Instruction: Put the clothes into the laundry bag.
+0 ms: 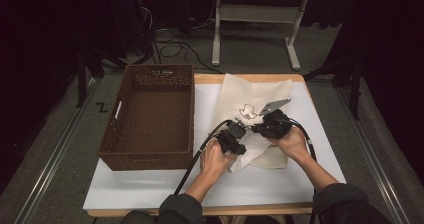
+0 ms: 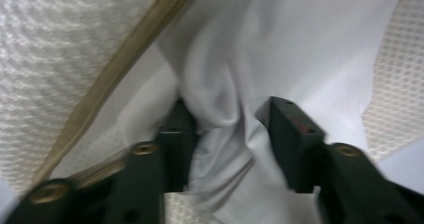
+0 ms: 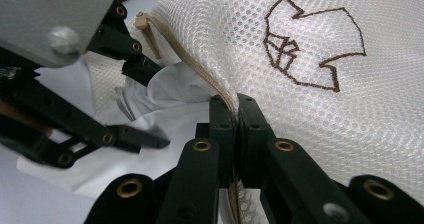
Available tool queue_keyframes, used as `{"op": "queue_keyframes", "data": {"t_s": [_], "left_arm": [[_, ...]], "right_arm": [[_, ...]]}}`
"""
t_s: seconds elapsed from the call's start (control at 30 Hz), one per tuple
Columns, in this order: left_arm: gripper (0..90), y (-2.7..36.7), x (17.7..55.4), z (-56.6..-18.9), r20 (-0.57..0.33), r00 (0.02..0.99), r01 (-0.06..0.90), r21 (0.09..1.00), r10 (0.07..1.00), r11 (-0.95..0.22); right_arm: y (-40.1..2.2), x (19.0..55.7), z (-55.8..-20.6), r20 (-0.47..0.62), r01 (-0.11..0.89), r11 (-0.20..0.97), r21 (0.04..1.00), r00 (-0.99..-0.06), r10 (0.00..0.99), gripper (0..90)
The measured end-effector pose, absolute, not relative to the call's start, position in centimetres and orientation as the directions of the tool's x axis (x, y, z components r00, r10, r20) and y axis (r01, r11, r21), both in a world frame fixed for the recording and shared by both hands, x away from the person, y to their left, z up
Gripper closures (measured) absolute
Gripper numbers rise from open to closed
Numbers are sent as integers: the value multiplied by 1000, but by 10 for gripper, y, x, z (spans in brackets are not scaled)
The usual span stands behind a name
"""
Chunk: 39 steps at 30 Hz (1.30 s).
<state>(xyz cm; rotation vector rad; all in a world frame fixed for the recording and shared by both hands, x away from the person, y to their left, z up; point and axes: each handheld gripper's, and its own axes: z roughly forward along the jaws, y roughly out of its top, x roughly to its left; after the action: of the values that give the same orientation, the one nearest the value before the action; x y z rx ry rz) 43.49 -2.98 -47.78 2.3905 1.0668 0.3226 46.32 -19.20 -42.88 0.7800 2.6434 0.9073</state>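
The desk [image 1: 310,179], covered in white, carries a brown wicker basket [image 1: 150,115] on its left half, standing upright. To the right of the basket, apart from it, a cream mesh laundry bag [image 1: 250,91] lies flat near the desk's far edge, with a small brown shirt outline stitched on it [image 3: 311,43]. Its opening, edged with a tan zipper band [image 2: 131,51], faces the person, and a white cloth [image 2: 280,44] lies partly inside that opening and partly out on the desk in front of it.

The person's two hands come in from the near edge and meet at the bag's mouth. The right gripper [image 3: 235,115] is clenched on the zippered edge of the mesh bag: in the right gripper view its two black jaws stand pressed together with the tan band and mesh pinched between them, holding that edge up off the cloth. The left gripper [image 2: 230,134] sits just beside it, reaching into the opening under the lifted edge. Its jaws stand partly apart around a bunched fold of the white cloth; one jaw touches the fold, the other stands clear of it, so the cloth is between them but released, not pinched.
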Motion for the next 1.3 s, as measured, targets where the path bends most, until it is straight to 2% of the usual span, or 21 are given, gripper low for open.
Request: {"op": "queue_keyframes", "data": {"t_s": [0.1,0.17,0.23,0.43,0.73,0.83,1.0,1.1,1.23,1.3], "left_arm": [[730,-28,437,-479,-4,674,633,519,739,-575],[800,-27,438,-480,-21,677,636,520,736,-570],[832,-25,439,-479,-42,672,640,535,739,-552],[845,-19,452,-474,-144,635,677,575,759,-458],[834,-20,473,-475,-184,557,715,603,810,-354],[773,-20,471,-474,-175,571,704,607,802,-369],[522,-17,459,-464,-161,596,696,592,787,-407],[424,-16,447,-461,-123,617,678,583,777,-446],[380,-15,440,-470,-79,623,681,543,778,-491],[386,-15,441,-474,-93,621,685,545,778,-482]], "right_arm": [[-193,463,-430,-43,418,659,625,-825,564,882],[-193,463,-431,-44,415,659,627,-827,561,882],[-192,462,-432,-43,414,659,628,-827,560,882],[-194,464,-430,-31,408,649,642,-832,554,883],[-190,461,-430,-34,395,662,638,-843,536,883],[-191,463,-432,-26,410,658,632,-837,546,883],[-193,466,-433,-32,405,659,634,-838,545,883],[-193,465,-433,-37,405,658,635,-834,550,882],[-191,464,-434,-40,406,662,630,-834,550,881],[-189,463,-434,-45,405,664,629,-834,550,881]]}}
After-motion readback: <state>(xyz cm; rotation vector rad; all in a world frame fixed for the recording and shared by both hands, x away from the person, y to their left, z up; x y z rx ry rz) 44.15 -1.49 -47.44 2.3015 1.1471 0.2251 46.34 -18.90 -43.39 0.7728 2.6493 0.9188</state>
